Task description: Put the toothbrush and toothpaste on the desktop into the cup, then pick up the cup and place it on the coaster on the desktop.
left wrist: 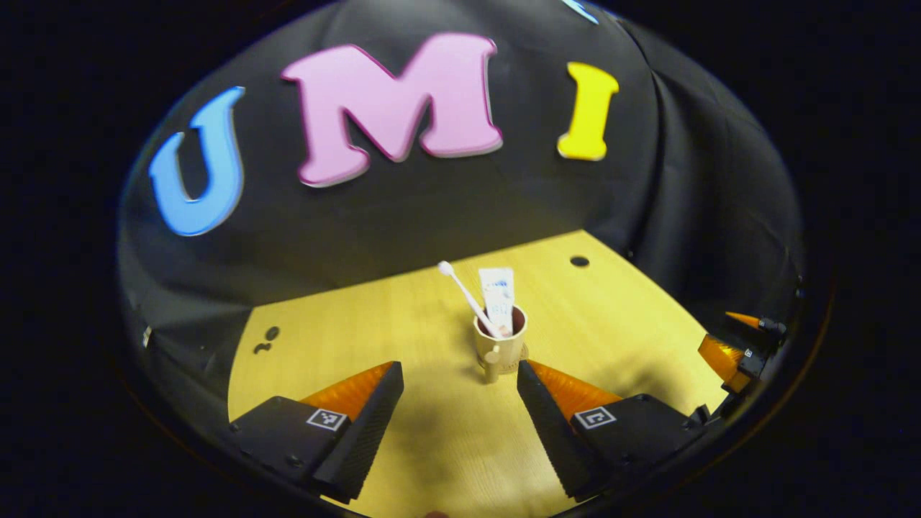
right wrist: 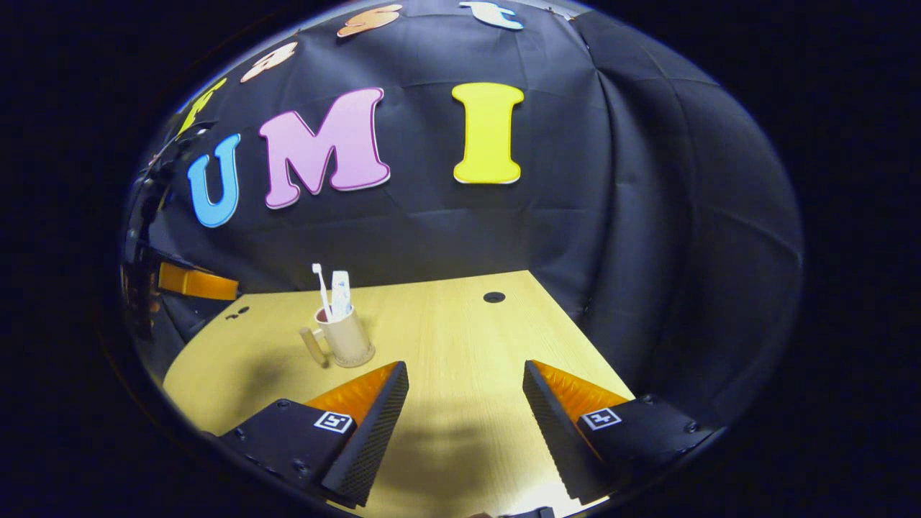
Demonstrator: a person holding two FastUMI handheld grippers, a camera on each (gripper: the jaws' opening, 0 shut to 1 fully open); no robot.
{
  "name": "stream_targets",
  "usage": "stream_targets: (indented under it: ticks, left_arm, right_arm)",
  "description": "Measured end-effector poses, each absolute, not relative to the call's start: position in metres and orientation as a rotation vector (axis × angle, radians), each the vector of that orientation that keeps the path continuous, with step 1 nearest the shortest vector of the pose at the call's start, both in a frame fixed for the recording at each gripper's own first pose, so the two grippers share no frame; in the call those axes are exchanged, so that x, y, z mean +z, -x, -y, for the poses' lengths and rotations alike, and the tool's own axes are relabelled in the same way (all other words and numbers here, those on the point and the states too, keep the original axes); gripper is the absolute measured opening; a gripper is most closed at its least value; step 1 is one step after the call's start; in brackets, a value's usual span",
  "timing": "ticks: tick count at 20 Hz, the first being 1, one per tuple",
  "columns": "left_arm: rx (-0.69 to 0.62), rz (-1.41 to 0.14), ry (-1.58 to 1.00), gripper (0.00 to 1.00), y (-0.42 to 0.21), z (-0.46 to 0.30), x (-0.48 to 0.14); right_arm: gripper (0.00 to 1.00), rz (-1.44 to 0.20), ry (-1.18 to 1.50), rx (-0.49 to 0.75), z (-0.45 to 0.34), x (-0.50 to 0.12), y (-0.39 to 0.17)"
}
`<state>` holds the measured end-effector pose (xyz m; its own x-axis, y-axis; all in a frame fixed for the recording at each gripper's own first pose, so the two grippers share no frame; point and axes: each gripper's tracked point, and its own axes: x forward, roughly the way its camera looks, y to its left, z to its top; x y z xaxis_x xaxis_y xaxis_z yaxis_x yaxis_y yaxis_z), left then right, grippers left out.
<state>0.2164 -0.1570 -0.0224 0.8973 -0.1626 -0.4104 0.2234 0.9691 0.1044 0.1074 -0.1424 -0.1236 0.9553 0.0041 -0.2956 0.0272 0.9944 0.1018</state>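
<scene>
Left gripper (left wrist: 460, 381) has fingers spread wide, nothing between them; the tan cup (left wrist: 500, 344) stands upright on the wooden desktop (left wrist: 374, 324) just ahead of the fingertips, nearer the right-hand finger in the left gripper view, not touching either. Cup handle (left wrist: 492, 363) faces the camera. White toothbrush (left wrist: 466, 296) sits in the cup, long axis tilted, head up and leaning to the upper left; toothpaste tube (left wrist: 498, 291) stands nearly upright beside it, crimped flat end up. A thin disc edge shows under the cup base, cannot tell if it is the coaster. Right gripper (right wrist: 466, 378) fingers also parted wide, empty; in the right gripper view the cup (right wrist: 347, 335) sits ahead and left of the left-hand finger, apart from it, handle (right wrist: 313, 345) pointing left, brush (right wrist: 321, 289) leaning slightly left, tube (right wrist: 340, 291) upright. The right gripper (left wrist: 741, 344) also shows at the far right edge of the left gripper view, well apart from the cup.
</scene>
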Motion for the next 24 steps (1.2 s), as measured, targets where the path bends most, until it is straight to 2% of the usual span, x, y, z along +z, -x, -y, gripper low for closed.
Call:
stream_targets:
  ticks: [3, 6, 12, 18, 20, 21, 23, 24]
  left_arm:
    - [-0.126, -0.246, -0.007, 0.99, -0.15, 0.129, 0.017]
    - [-0.094, -0.144, 0.094, 0.99, -0.077, 0.109, 0.036]
    - [-0.021, 0.043, 0.072, 0.98, 0.019, 0.082, 0.074]
    - [0.04, 0.116, 0.105, 0.98, 0.056, 0.071, 0.089]
    - [0.074, 0.123, 0.134, 0.94, 0.061, 0.067, 0.091]
    - [0.092, 0.129, 0.143, 0.98, 0.061, 0.062, 0.094]
    - [0.122, 0.142, 0.153, 0.98, 0.06, 0.056, 0.1]
    - [0.14, 0.146, 0.162, 0.94, 0.058, 0.053, 0.1]
  right_arm:
    - [0.98, -0.258, -0.074, 0.038, 0.125, -0.084, -0.083]
    - [0.98, -0.166, -0.029, 0.111, 0.105, -0.037, -0.054]
    - [0.98, -0.109, -0.007, 0.198, 0.058, 0.004, 0.005]
    - [0.98, -0.103, 0.007, 0.256, 0.025, 0.008, 0.045]
    - [0.98, -0.121, 0.009, 0.278, 0.016, 0.004, 0.045]
    - [0.98, -0.126, 0.014, 0.294, 0.01, 0.003, 0.042]
    - [0.98, -0.107, 0.034, 0.313, 0.002, 0.01, 0.032]
    - [0.98, -0.094, 0.041, 0.313, 0.0, 0.015, 0.026]
